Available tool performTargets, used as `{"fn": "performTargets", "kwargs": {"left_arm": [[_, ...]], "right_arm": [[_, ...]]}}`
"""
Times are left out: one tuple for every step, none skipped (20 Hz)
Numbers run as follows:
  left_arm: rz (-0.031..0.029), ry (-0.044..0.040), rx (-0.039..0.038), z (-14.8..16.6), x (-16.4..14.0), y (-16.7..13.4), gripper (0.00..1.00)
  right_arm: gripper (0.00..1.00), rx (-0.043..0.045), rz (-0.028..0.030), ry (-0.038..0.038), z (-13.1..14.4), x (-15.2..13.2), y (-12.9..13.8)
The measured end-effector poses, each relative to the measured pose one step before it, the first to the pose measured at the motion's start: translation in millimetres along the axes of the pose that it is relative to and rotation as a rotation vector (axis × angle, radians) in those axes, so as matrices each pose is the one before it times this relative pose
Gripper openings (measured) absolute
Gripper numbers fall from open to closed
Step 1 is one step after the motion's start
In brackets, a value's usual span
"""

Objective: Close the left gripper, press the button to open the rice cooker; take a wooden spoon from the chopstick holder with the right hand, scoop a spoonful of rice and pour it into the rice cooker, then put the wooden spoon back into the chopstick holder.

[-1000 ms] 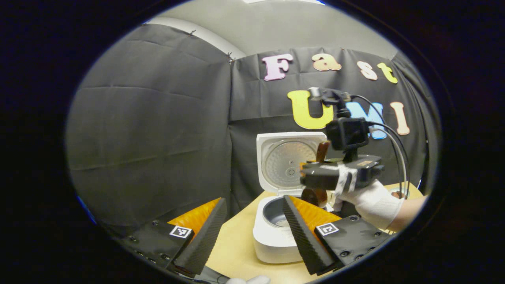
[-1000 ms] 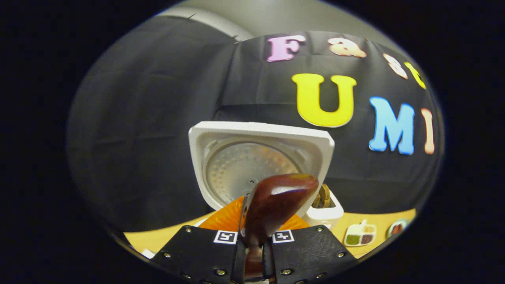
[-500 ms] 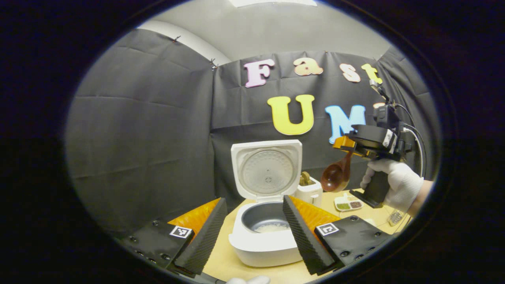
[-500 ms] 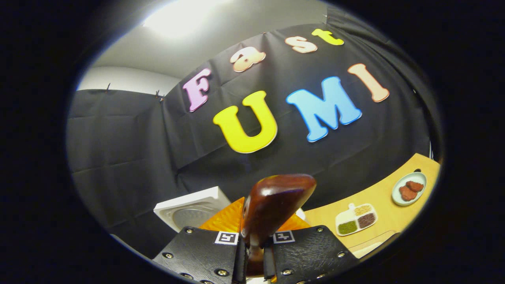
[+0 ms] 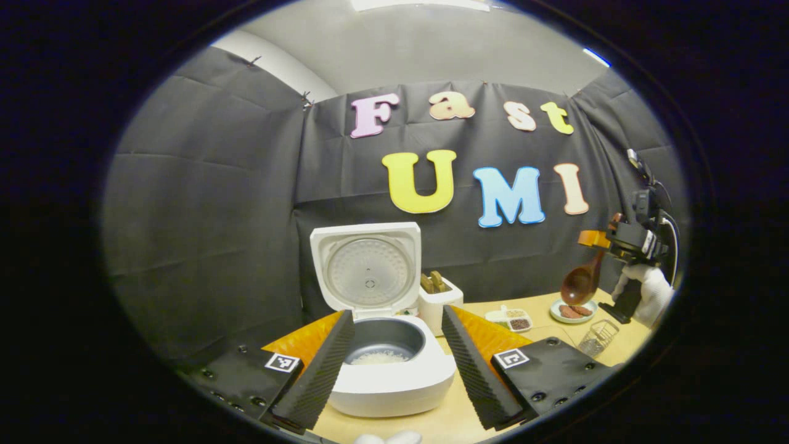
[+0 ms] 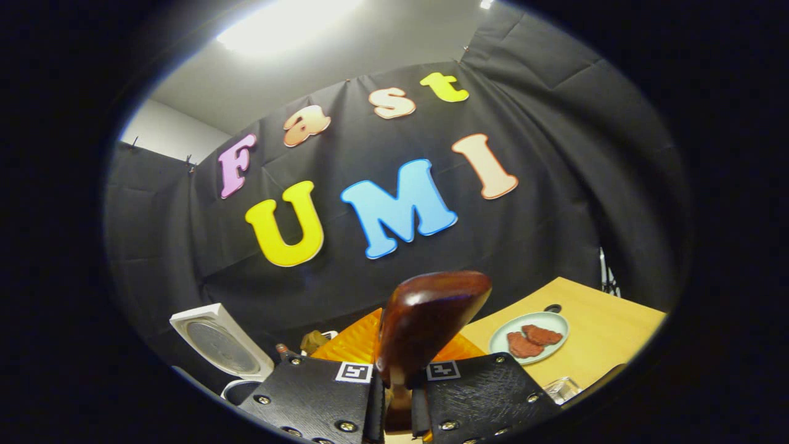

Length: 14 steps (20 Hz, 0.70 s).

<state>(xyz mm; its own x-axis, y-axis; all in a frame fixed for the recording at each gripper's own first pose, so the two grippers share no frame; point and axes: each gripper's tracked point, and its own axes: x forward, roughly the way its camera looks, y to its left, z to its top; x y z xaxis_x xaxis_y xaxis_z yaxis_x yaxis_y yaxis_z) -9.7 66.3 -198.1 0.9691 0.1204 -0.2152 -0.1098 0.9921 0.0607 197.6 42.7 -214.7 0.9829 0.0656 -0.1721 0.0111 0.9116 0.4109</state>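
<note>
Now the table holds the white cooker, lid up, with rice inside. The left gripper gapes wide in front of it. Far right, the right gripper squeezes the spoon above a plate.

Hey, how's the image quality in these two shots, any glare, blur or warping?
Left gripper view: sharp and evenly lit; fisheye bows the table edge; rice cooker lid crisp. Right gripper view: ceiling light blown out at top; the spoon sits close to the lens, with a highlight on its bowl; wall tilted and warped.
</note>
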Motion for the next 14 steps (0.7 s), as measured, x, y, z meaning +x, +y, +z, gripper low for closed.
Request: {"fn": "performTargets", "kwargs": {"left_arm": [[-0.00628,0.00005,0.00564,-0.76,-0.84,-8.09,1.0],[-0.00773,0.00018,0.00535,0.24,-0.37,-7.51,1.0],[-0.00373,0.00401,0.00203,-0.35,0.7,-7.42,1.0],[-0.00636,0.00687,-0.00288,0.07,1.19,-7.38,1.0],[-0.00237,0.00293,-0.00316,-1.77,-0.4,-5.53,1.0],[-0.00168,0.00501,-0.00151,-0.2,-0.44,-5.58,1.0],[-0.00004,0.00246,0.00113,-0.4,-0.77,-4.59,1.0],[-0.00294,0.00181,0.00063,0.82,0.8,-5.99,1.0],[0.00071,0.00138,0.00578,-0.35,-0.55,-3.25,1.0],[-0.00573,-0.00051,0.00524,0.99,0.14,-5.9,1.0],[0.00035,0.00047,0.00772,0.49,-0.62,-4.44,1.0],[-0.00753,0.00185,0.00625,0.38,1.62,-4.56,1.0],[0.00109,0.00036,0.00649,-1.8,-0.97,-3.37,1.0],[-0.00495,0.00047,0.00247,-1.08,-0.42,-3.4,1.0]], "right_arm": [[0.17,-0.002,-0.02497,-0.00484,2.18,-3.27,-20.23],[0.17,-0.00547,-0.02196,-0.00264,1.06,-3.09,-19.25],[0.18,-0.00144,-0.02151,-0.00144,-0.97,-2.13,-18.5],[0.17,-0.00003,-0.01679,-0.00089,-0.33,-1.9,-16.63],[0.17,-0.00833,-0.01475,0.00491,-3.24,-3.08,-14.06],[0.17,-0.01141,-0.01413,0.00666,-4.17,-1.9,-15.51],[0.17,-0.00632,-0.01554,0.00115,-3.4,-1.58,-14.46],[0.17,0.00216,-0.01012,0.01151,-7.94,-2.83,-9.11],[0.17,0.00477,-0.00833,0.01828,-9.43,-2.07,-9.93],[0.17,0.00785,-0.00448,0.00988,-7.6,-0.46,-8.11],[0.17,0.00778,-0.0016,0.01572,-8.42,0.73,-5.11],[0.17,-0.00458,-0.00469,0.01132,-11.42,1.36,-4.72],[0.17,-0.01258,-0.00455,0.00931,-9.23,1.35,-5.17],[0.17,-0.00191,0.00041,0.00951,-9.18,0.54,-2.12]]}}
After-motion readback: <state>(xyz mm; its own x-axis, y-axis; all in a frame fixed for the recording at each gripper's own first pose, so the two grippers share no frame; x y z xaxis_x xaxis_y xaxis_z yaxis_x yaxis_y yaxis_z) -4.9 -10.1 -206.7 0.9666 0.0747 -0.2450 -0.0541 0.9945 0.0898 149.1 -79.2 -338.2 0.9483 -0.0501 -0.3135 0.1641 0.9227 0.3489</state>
